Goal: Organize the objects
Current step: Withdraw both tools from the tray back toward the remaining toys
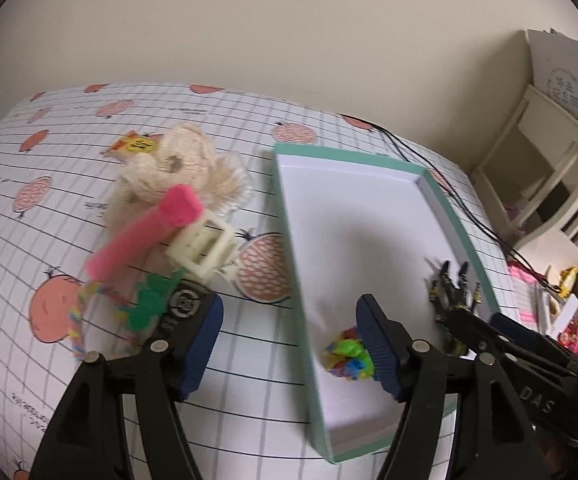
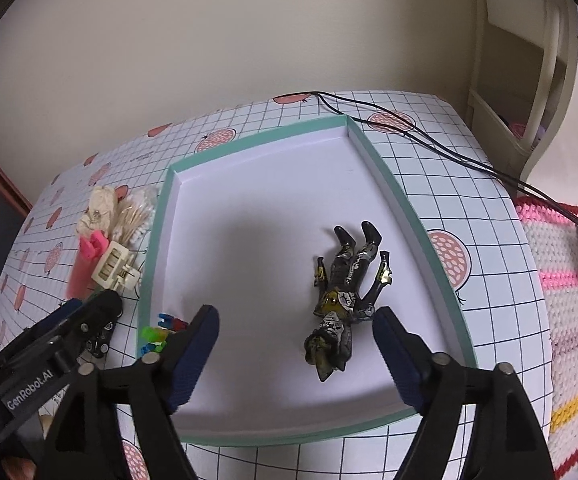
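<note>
A mint-rimmed white box (image 1: pixel 373 220) (image 2: pixel 273 216) lies on the table. In it lie a black and yellow action figure (image 2: pixel 341 300) (image 1: pixel 453 292) and a bunch of small coloured blocks (image 1: pixel 349 354) (image 2: pixel 161 332). My left gripper (image 1: pixel 289 344) is open and empty over the box's left wall. My right gripper (image 2: pixel 295 344) is open and empty above the figure's head. Left of the box lie a cream plush toy (image 1: pixel 169 172) (image 2: pixel 97 208), a pink bar (image 1: pixel 145 232), a cream hair clip (image 1: pixel 205 246) (image 2: pixel 115 266) and a green piece (image 1: pixel 149 304).
The table has a grid cloth with peach prints (image 1: pixel 49 184) (image 2: pixel 469 184). A bag of cotton swabs (image 2: pixel 137 216) lies by the plush toy. Black cables (image 2: pixel 429 140) run across the far right. A white shelf (image 1: pixel 549 168) stands right of the table. A crocheted mat (image 2: pixel 561 300) lies at right.
</note>
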Demonstrator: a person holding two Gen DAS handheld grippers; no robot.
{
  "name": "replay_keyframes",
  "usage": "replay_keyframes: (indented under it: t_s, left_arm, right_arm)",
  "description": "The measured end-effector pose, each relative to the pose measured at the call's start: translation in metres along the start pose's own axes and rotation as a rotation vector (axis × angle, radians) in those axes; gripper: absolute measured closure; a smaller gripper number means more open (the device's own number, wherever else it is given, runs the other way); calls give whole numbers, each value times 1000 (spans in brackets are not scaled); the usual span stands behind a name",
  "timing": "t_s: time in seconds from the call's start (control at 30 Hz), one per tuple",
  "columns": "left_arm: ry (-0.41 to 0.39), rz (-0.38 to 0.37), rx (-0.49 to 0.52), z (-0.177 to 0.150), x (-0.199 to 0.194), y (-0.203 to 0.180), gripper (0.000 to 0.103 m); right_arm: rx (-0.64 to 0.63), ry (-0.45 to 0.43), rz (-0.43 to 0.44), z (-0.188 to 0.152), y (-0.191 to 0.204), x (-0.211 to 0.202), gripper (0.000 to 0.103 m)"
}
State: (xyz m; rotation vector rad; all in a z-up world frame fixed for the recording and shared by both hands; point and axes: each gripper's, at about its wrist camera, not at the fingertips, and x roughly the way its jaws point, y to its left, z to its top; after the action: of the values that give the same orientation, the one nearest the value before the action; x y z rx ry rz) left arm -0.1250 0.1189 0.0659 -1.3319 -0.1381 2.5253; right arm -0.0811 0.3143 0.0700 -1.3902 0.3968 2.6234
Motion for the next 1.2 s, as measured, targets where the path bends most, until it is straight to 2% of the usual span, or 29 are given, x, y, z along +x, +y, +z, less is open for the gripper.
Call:
replay_keyframes:
  t_s: [0.17, 0.27, 0.33, 0.43, 0.5, 1.0, 1.2]
  left_arm:
    - [1, 17, -40, -2, 1, 13, 20]
    - [-7, 33, -57, -2, 1, 18, 19]
    - [-17, 42, -63, -2, 0, 21, 7]
    - [-32, 52, -64, -2, -1, 24, 5]
    - [-43, 64, -62, -3, -2, 25, 0]
    - [-55, 73, -86, 1, -6, 40, 0]
    - [-68, 77, -123, 5, -12, 56, 0]
  right_arm:
    - [-8, -1, -5, -2, 2, 1, 11]
    - [-14, 3, -11, -3, 4, 2, 0]
    - [-22, 4, -14, -3, 5, 2, 0]
    - [-29, -1, -15, -3, 8, 1, 0]
    - [-31, -1, -15, -2, 9, 2, 0]
    - [-34, -6, -14, -1, 18, 5, 0]
    - [-20, -41, 26, 2, 30, 2, 0]
